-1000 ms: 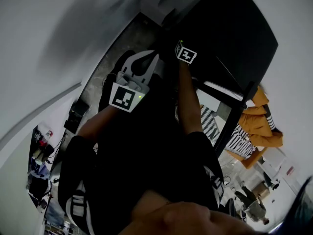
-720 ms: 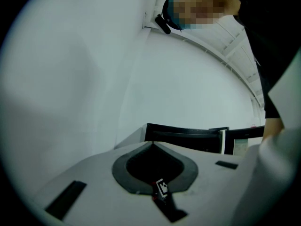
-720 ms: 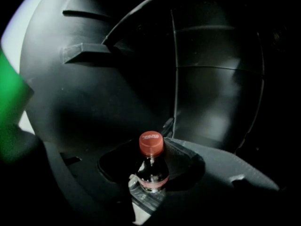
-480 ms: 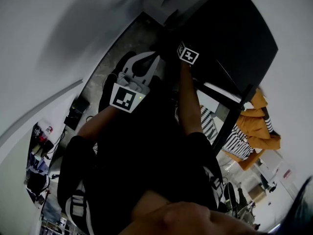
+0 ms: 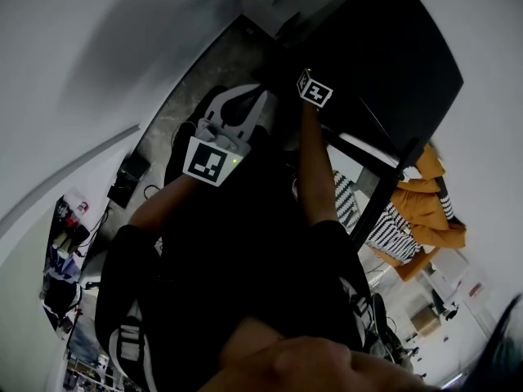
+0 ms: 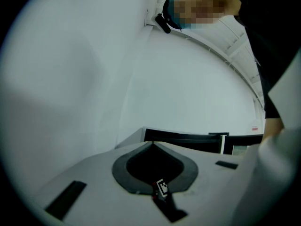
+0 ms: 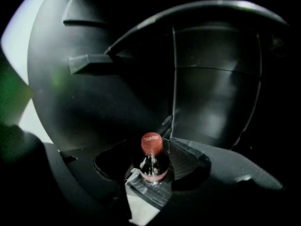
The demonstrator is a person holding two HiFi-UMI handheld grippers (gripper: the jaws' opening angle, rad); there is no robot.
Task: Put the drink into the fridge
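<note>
In the right gripper view a dark drink bottle [image 7: 153,171] with a red cap stands upright in the dark fridge interior [image 7: 211,93], between the jaws of my right gripper [image 7: 150,147]. Those jaws are opening, and the pads stand a little off the bottle's sides. In the head view only the right gripper's marker cube [image 5: 315,91] shows, at the mouth of the black fridge [image 5: 384,55]; its jaws are hidden inside. My left gripper [image 5: 257,90] hangs to the left of the fridge, and its white jaws [image 6: 151,142] are shut with nothing between them.
A ledge [image 7: 89,60] juts from the fridge's inner left wall. A white wall [image 5: 98,55] runs along the left. A black box and cables [image 5: 129,182] lie on the floor. A person in orange and stripes [image 5: 425,207] is beyond the fridge door [image 5: 384,190].
The right gripper's marker cube has edged slightly further toward the fridge. The left gripper has stayed put.
</note>
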